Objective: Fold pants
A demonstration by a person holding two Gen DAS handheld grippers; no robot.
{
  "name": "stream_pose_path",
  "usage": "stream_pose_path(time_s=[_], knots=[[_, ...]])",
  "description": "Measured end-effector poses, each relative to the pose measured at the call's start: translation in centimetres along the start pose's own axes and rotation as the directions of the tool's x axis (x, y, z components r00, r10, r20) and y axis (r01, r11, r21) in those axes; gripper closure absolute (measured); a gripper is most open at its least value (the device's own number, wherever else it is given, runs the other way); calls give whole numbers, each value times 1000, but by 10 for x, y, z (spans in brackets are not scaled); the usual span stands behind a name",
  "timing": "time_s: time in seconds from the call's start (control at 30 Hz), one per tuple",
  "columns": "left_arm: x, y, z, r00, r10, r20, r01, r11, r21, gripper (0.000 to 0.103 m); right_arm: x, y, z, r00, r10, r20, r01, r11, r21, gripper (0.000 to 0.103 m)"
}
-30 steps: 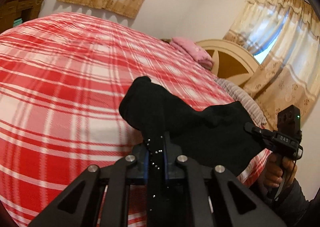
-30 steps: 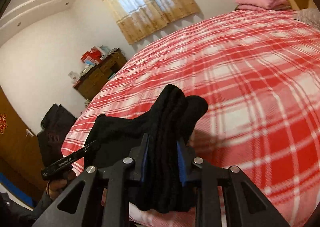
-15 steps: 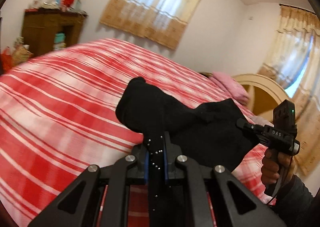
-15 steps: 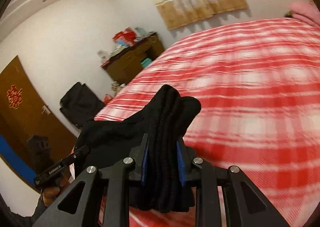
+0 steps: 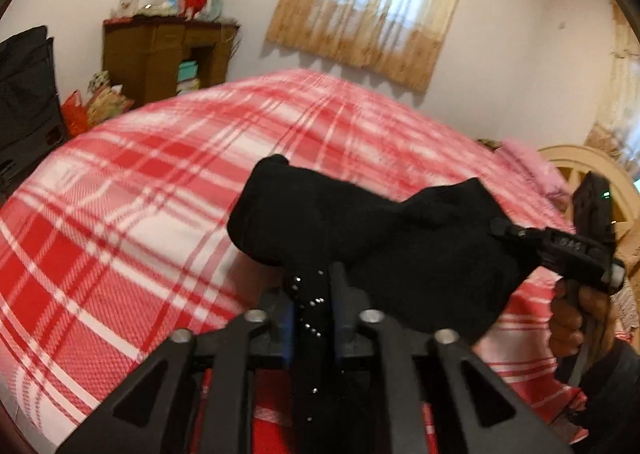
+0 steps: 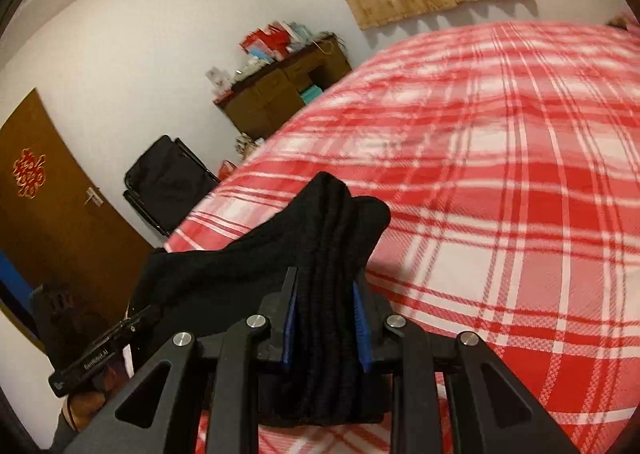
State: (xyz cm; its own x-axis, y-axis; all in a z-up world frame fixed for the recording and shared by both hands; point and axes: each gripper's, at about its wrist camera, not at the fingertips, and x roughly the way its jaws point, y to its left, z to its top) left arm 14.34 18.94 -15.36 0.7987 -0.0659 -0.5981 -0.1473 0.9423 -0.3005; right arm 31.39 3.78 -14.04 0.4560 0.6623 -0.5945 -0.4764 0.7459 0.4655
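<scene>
The black pants [image 5: 384, 238] hang bunched between my two grippers, held up above the red and white plaid bed [image 5: 160, 190]. My left gripper [image 5: 310, 294] is shut on one end of the pants, where small studs show. My right gripper [image 6: 324, 306] is shut on a thick ribbed wad of the pants [image 6: 332, 238]. The right gripper also shows at the right of the left wrist view [image 5: 560, 250]. The left gripper shows at the lower left of the right wrist view [image 6: 100, 354]. The lower part of the pants is hidden.
A brown cabinet [image 5: 160, 54] with clutter on top stands past the bed's far left. A black bag [image 6: 168, 182] sits on the floor beside it. A brown door [image 6: 48, 206] is at the left. Pink pillows [image 5: 532, 170] and a cream headboard [image 5: 592, 174] lie at the right.
Both grippers have swung to the left with the pants held between them; the cabinet, bag and door have come into view. Both grips are unchanged.
</scene>
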Motion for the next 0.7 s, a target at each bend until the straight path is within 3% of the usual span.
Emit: stream_pose_path(time_s=[0.07,0.2,0.57,0.7], knots=[[11,6,-4,999,30,-28,-31,999,-23,47,6,-12,-4,999,-33,-23,33,999,18,76],[12,7,-5,1000,9,-23,-9,1000,-24,40,8,-29,-12,997,-70,-41,72,996,47,71],[12,10,-6,1000,24,-11,-24,1000,-9,38,8,-36,-12,994,-96,-56,100,992,71,55],[7,4,-9,998,62,-23,-61,998,27,28,0,-39,-12,990,-134,-45,137,987,83,45]])
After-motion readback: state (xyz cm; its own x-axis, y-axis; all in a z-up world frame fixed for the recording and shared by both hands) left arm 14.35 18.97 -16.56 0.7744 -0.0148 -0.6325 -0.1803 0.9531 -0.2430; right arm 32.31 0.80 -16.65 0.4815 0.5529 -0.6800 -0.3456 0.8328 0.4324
